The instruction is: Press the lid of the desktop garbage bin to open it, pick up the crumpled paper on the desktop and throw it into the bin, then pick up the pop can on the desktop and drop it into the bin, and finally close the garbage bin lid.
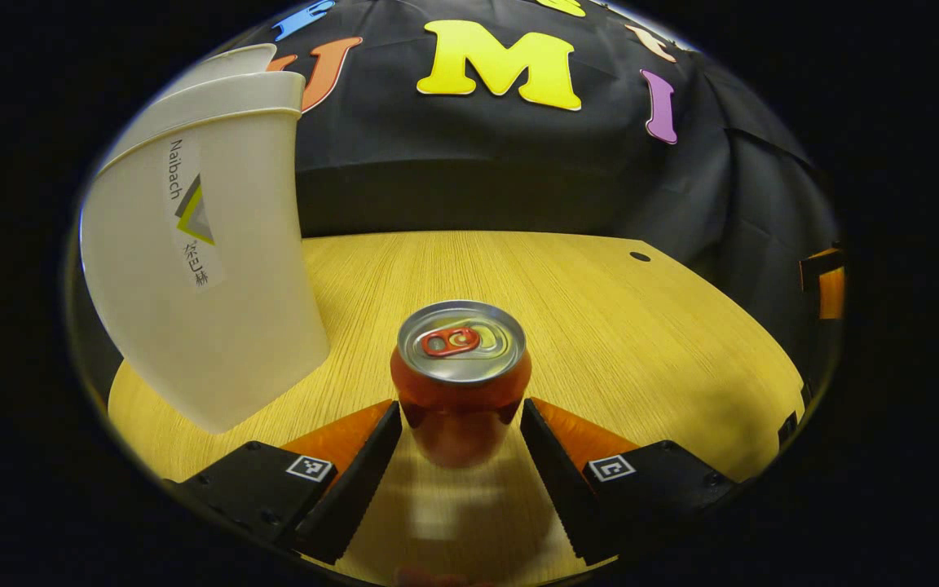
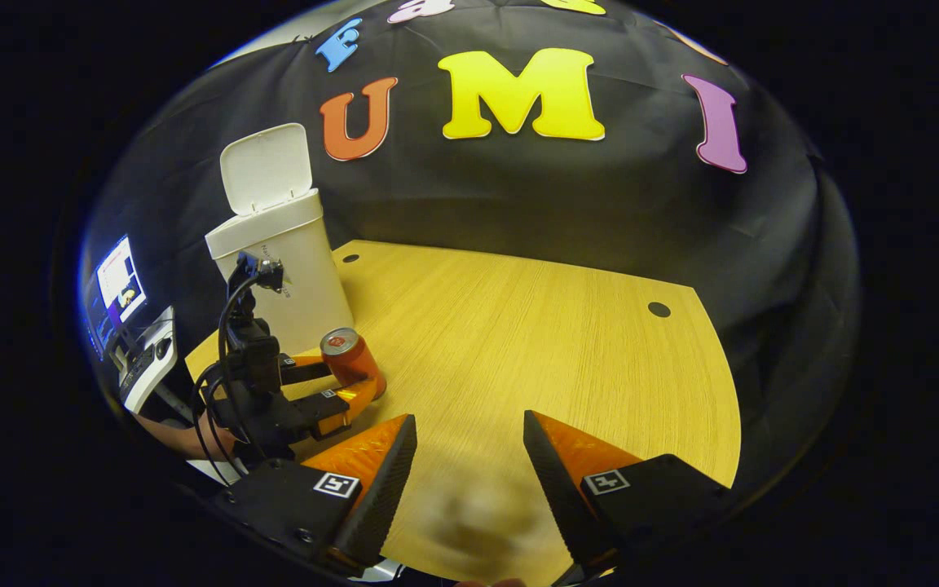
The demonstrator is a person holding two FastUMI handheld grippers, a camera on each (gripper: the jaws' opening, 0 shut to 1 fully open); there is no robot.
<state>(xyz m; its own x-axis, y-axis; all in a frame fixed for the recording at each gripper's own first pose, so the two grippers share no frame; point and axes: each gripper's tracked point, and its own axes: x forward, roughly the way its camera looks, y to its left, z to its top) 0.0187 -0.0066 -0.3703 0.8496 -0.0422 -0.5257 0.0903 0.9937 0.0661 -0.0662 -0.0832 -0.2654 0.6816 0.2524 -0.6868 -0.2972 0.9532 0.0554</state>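
Note:
A red pop can (image 1: 460, 383) with a silver top stands upright on the wooden table (image 1: 600, 326), between the fingers of my left gripper (image 1: 461, 408). The jaws are open, one close to each side of the can. The white garbage bin (image 1: 200, 269) rises just left of the can. In the right gripper view the bin (image 2: 286, 261) has its lid (image 2: 266, 167) swung up and open, and the can (image 2: 351, 359) sits in front of it inside the left gripper (image 2: 351, 379). My right gripper (image 2: 469, 428) is open over bare table, well right of the can.
A monitor (image 2: 117, 287) and desk gear stand off the table's left edge, beside a person's forearm (image 2: 176, 436). Small round holes (image 2: 659, 309) mark the tabletop. The table's rounded right edge (image 2: 730, 408) meets the black cloth wall.

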